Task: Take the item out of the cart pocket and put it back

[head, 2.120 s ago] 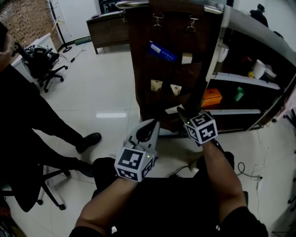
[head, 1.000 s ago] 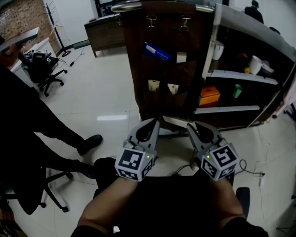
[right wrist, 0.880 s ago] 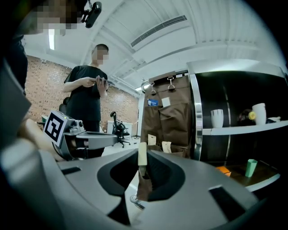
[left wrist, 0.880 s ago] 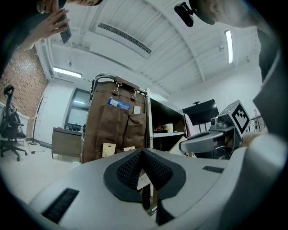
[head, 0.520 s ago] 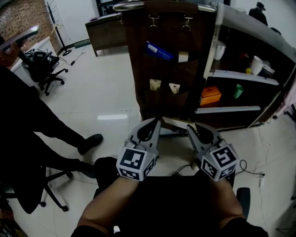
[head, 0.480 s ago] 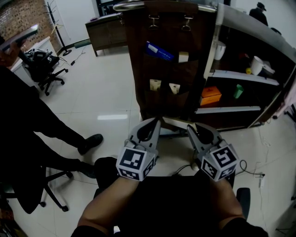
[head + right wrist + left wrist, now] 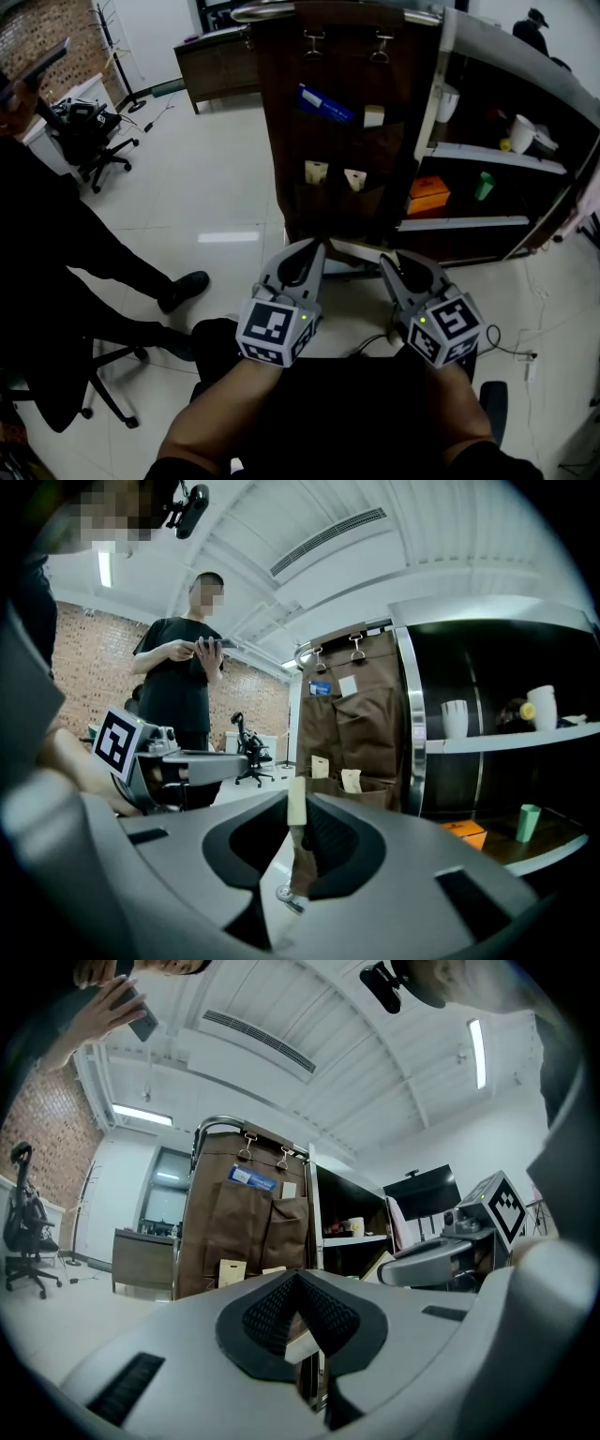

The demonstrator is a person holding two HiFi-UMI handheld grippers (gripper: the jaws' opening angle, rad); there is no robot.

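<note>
Right gripper (image 7: 388, 259) has come back from the low pocket of the brown fabric hanging organiser (image 7: 281, 131), where it reached 2 s ago. It now sits beside the left gripper (image 7: 313, 247); over the last second neither has shifted. Organiser hangs by 2 clips on the end of the dark shelved cart (image 7: 487, 155), well apart from both grippers.

Right gripper view: pads stand a little apart and pinch a thin flat cream strip (image 7: 295, 802), upright, seen edge-on. It looks brownish lower down, and I cannot tell whether that part belongs to it. Head view does not show the strip. Left gripper view: tips pressed together, nothing between them.

Reading: step 1 (take-out) looks done; the item is clear of the pocket and held in the right gripper. Step 2 (put back) not begun. Other pockets hold a blue flat packet (image 7: 328, 103) and 3 small cream tags (image 7: 316, 172).

Next move calls for lining the thin edge up with the pocket mouth; the soft fabric lip may fold shut and block it
</note>
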